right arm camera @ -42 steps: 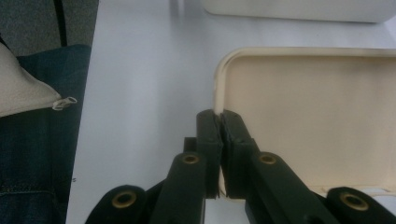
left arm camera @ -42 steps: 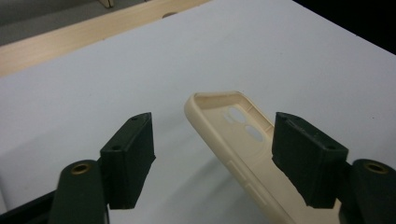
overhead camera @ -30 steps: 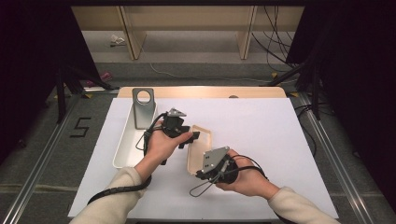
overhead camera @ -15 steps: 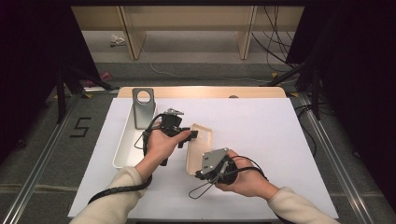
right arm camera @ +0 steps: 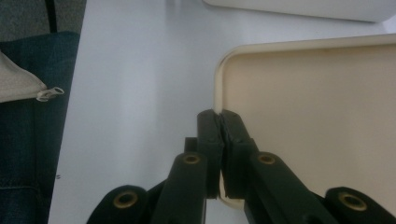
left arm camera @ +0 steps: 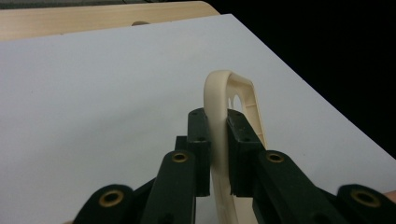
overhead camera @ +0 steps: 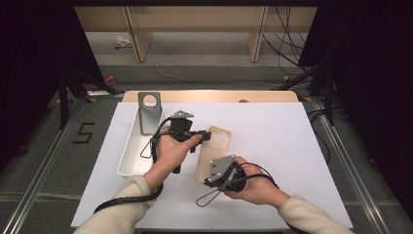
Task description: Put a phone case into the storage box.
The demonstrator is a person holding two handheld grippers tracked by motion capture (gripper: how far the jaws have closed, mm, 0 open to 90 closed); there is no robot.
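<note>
Both claws were clamped on the thin rim of the cream case (overhead camera: 214, 152), left claw (left arm camera: 218, 140) having just closed on its far end and right claw (right arm camera: 220, 135) at its near corner (it looked light, bendy, best held by the rim).

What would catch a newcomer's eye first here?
Mid-table, a cream phone case is pinched from both ends: the left gripper, whose jaws have just been closing, on its far rim, the right gripper on its near rim. Left of it lies a white tray.
</note>
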